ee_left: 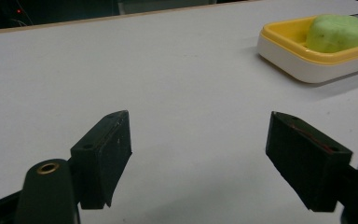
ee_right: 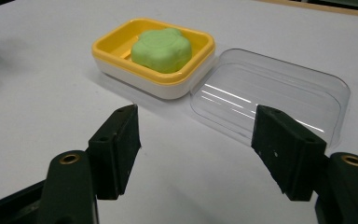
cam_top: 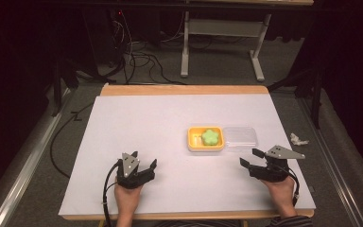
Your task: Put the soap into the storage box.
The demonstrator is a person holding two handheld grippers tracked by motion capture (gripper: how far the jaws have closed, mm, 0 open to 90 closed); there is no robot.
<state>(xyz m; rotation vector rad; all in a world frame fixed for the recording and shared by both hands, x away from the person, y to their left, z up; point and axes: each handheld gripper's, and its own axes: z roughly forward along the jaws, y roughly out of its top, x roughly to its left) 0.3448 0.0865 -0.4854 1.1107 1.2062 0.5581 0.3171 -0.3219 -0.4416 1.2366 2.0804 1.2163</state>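
there, clear lid point(ee_right: 270, 100) beside yellow dish point(ee_right: 154, 56)

A white-topped bench point(cam_top: 137, 132) with a pale wooden edge point(cam_top: 184, 90) stands on grey carpet point(cam_top: 227, 66) in a dim room. Beyond it, the white metal legs of a second table point(cam_top: 257, 59) rise from the floor, and black cables point(cam_top: 142, 59) tangle across the carpet at the upper left. A crumpled scrap of white paper point(cam_top: 298, 139) lies beside the bench's right side. The surroundings fall into darkness.
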